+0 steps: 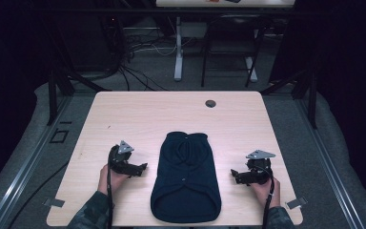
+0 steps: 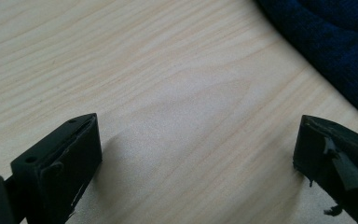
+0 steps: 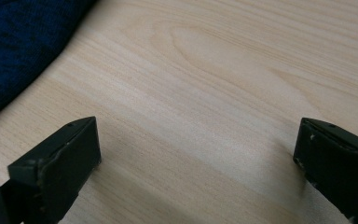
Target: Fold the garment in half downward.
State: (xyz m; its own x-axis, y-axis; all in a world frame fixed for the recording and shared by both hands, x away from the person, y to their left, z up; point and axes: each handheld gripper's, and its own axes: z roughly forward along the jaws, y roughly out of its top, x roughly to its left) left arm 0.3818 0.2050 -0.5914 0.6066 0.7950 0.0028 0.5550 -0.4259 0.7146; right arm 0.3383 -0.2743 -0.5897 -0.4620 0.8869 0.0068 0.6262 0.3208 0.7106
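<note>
Pale wood grain covers the worktop, which stands on a grey floor with a dark frame around it and a second desk's legs beyond the far edge. Near that far edge I see a small round cable hole.

Lying flat at the middle of the near half is a dark navy knitted garment, sleeveless by the look of it, its narrow neck end pointing away from me and its wider hem close to the near edge.

My left hand comes in from the bottom, sleeve at the near edge, and holds the left tongs low over the wood just beside the garment's left side, tips turned inward toward it. In the left gripper view the jaws stand spread wide with bare wood between them, and the knit edge sits at the upper right, apart from both jaws.

My right hand mirrors that pose on the other side, with the right tongs pointing inward at the garment's right side, near it but not touching. The right gripper view shows those jaws also spread wide over bare wood, the knit at the upper left.
</note>
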